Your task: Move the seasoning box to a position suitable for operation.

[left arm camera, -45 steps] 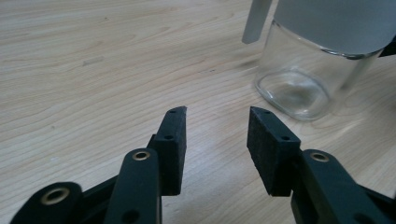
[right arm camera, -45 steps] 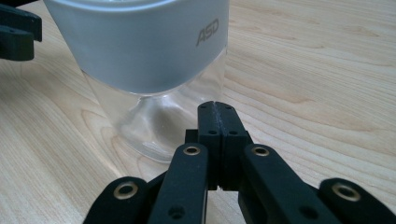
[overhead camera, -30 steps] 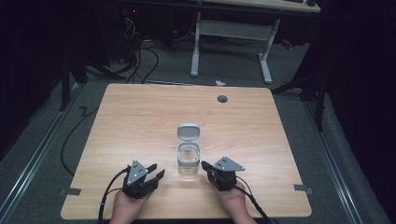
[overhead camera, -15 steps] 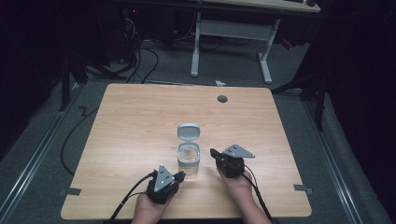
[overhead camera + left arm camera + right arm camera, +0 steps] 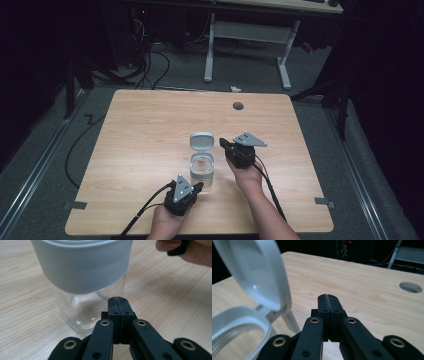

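A clear glass jar (image 5: 202,172) with a grey collar stands upright near the table's front middle, its hinged lid (image 5: 201,141) flipped open behind it. My left gripper (image 5: 196,187) is shut and empty, its tips close against the jar's (image 5: 82,285) lower front right side. My right gripper (image 5: 223,144) is shut and empty, raised just right of the open lid (image 5: 254,272), beside the jar's rim (image 5: 239,315). In the left gripper view my left gripper (image 5: 117,299) points at the glass body; in the right gripper view my right gripper (image 5: 327,297) points past the lid.
The wooden table (image 5: 150,125) has a round cable hole (image 5: 238,106) at its back right. Tape marks sit at the front corners (image 5: 322,202). Cables trail from both grippers over the front edge. A desk frame (image 5: 247,30) stands on the floor beyond.
My left gripper has moved right and forward up to the jar's base. My right gripper has risen and moved away from me to beside the open lid.
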Demonstrator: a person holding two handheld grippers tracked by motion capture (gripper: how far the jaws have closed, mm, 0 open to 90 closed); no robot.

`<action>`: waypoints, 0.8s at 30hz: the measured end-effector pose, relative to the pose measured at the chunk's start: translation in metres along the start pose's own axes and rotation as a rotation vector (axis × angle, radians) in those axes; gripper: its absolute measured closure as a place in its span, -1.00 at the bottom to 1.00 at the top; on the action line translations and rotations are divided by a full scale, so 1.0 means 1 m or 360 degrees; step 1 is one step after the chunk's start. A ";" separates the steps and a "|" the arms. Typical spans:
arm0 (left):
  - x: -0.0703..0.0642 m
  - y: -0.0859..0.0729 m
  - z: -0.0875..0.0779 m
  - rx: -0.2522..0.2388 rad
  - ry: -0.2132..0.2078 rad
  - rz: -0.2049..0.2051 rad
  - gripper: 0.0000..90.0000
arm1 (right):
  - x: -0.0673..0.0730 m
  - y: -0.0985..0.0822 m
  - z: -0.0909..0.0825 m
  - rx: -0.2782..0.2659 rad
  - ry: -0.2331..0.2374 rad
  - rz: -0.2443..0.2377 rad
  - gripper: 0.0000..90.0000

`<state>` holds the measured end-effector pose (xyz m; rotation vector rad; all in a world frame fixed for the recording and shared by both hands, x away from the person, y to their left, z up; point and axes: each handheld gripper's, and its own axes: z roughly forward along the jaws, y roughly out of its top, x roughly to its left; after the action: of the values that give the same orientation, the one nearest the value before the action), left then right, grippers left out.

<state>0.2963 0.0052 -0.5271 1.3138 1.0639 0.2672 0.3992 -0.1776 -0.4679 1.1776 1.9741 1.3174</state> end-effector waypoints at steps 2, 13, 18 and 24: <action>0.001 0.000 0.000 0.0001 0.0002 0.0000 1.00 | 0.000 0.006 0.004 -0.0008 -0.0007 -0.0006 1.00; 0.003 0.000 0.001 0.0002 0.0001 -0.0009 1.00 | 0.009 0.024 0.013 -0.0060 0.0032 -0.0036 1.00; 0.002 -0.001 0.001 0.0007 -0.0005 -0.0009 1.00 | 0.011 0.025 0.010 -0.0086 0.0047 -0.0040 1.00; 0.003 -0.001 0.001 0.0006 -0.0003 -0.0009 1.00 | 0.015 0.032 0.008 -0.0111 0.0065 -0.0061 1.00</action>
<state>0.2983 0.0060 -0.5290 1.3141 1.0670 0.2600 0.4097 -0.1557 -0.4416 1.0832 1.9532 1.3895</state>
